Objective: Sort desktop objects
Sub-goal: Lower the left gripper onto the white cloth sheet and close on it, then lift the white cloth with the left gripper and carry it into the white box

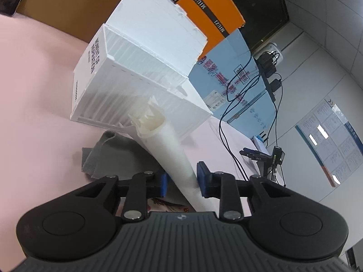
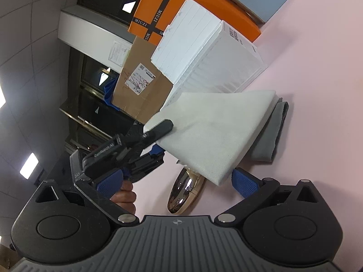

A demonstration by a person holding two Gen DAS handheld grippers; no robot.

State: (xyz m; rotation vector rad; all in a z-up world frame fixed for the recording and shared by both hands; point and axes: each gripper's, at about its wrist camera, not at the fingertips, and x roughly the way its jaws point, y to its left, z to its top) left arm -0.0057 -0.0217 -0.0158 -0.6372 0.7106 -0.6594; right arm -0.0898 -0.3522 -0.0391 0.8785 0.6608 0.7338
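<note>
Between the blue pads of the left gripper, pinching a white folded cloth, rolled edge-on in the left wrist view and running straight ahead along the fingers toward the open white storage box. Seen flat from the right wrist view, same white cloth lifted clear of the pink desk, long side stretching from the left gripper out toward the box, far end hanging just over a grey cloth lying beside the box wall. Right gripper spread wide, holding nothing, its pads straddling the near corner of the white cloth without clamping it, so nearer to that corner yet not in charge of it. Looks like a carry toward the box, judging by the heading: cloth axis pointed at the open mouth, raised lid leaning back behind it. Underneath, a shiny gold oval thing on the desk, well below the cloth. Behind the box, an orange carton and a brown cardboard box; black cables trailing off the desk edge, off the line of travel. Likely snag: the drooping far edge catching the box rim
</note>
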